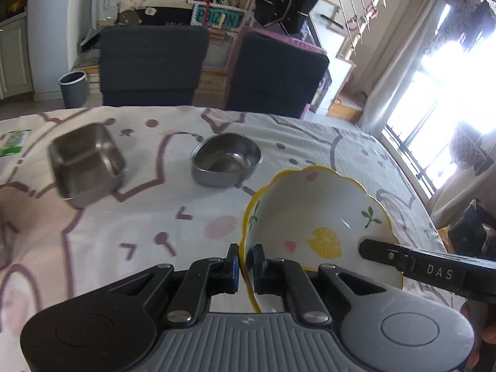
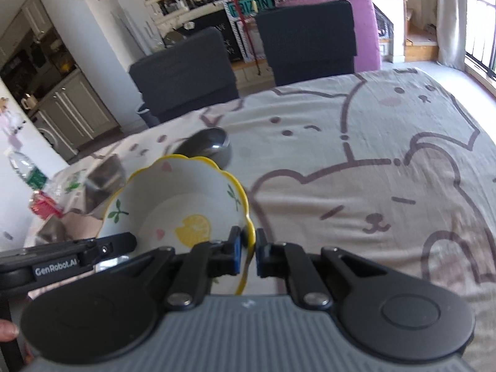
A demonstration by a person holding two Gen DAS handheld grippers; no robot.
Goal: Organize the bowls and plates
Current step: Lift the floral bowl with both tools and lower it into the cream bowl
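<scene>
A white ceramic bowl with a yellow scalloped rim and a lemon print is held between both grippers above the table. My left gripper is shut on its left rim. My right gripper is shut on its right rim; the bowl fills the lower left of the right wrist view. A round steel bowl and a square steel container stand on the tablecloth beyond. The round one and the square one show behind the ceramic bowl in the right wrist view.
The table carries a cartoon-print cloth. Two dark chairs stand at its far edge, with a grey bin on the floor. A water bottle and a red packet lie at the table's left.
</scene>
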